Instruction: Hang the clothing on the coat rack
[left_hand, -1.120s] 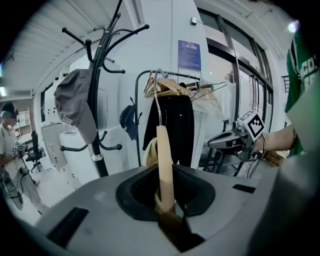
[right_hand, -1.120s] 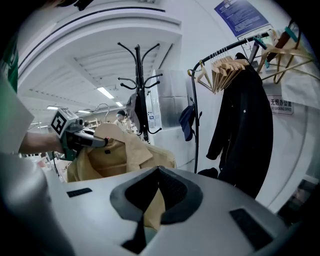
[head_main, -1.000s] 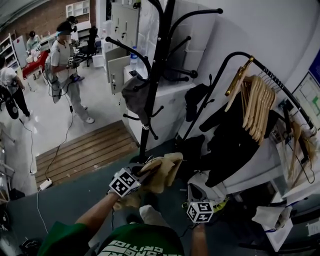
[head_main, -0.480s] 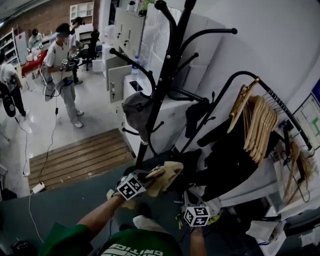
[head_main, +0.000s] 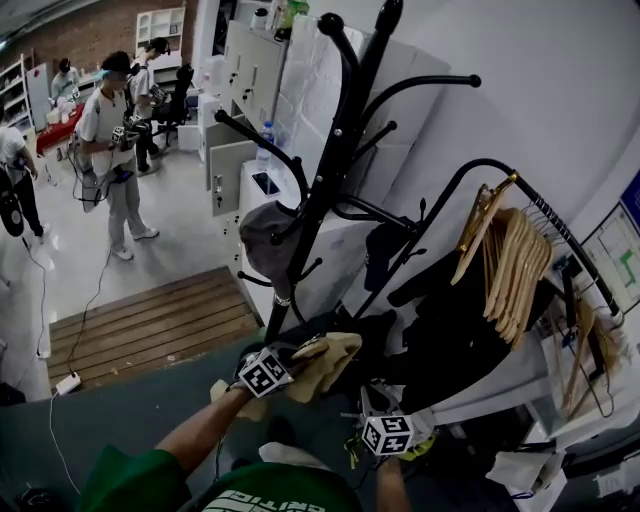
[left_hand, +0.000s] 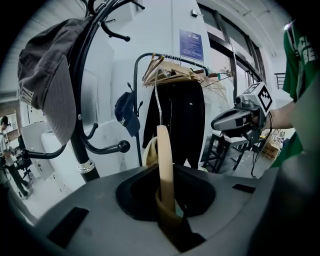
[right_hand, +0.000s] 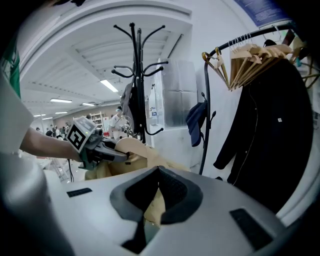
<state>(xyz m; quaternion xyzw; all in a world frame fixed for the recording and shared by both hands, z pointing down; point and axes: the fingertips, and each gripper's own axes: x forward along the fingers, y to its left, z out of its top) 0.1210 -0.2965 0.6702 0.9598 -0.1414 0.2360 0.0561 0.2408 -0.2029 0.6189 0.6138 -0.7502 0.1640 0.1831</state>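
Observation:
A tan garment (head_main: 328, 362) hangs bunched between my two grippers, low in front of the black coat rack (head_main: 335, 150). My left gripper (head_main: 298, 357) is shut on it; in the left gripper view a tan strip (left_hand: 164, 160) stands up between the jaws of that gripper (left_hand: 165, 197). My right gripper (head_main: 373, 398) sits lower right. In the right gripper view its jaws (right_hand: 159, 174) meet at the tips with tan cloth (right_hand: 154, 207) in the gap. A grey cap (head_main: 262, 232) hangs on a lower rack hook.
A clothes rail (head_main: 470, 175) right of the rack carries wooden hangers (head_main: 512, 255), a black coat (head_main: 452, 330) and a navy cap (head_main: 382, 245). White cabinets (head_main: 250, 60) stand behind. People (head_main: 105, 150) stand far left beyond a wooden floor panel (head_main: 150, 325).
The head view has tilted up along the rack. Both grippers keep hold of the tan garment and have shifted only slightly, staying low before the rack.

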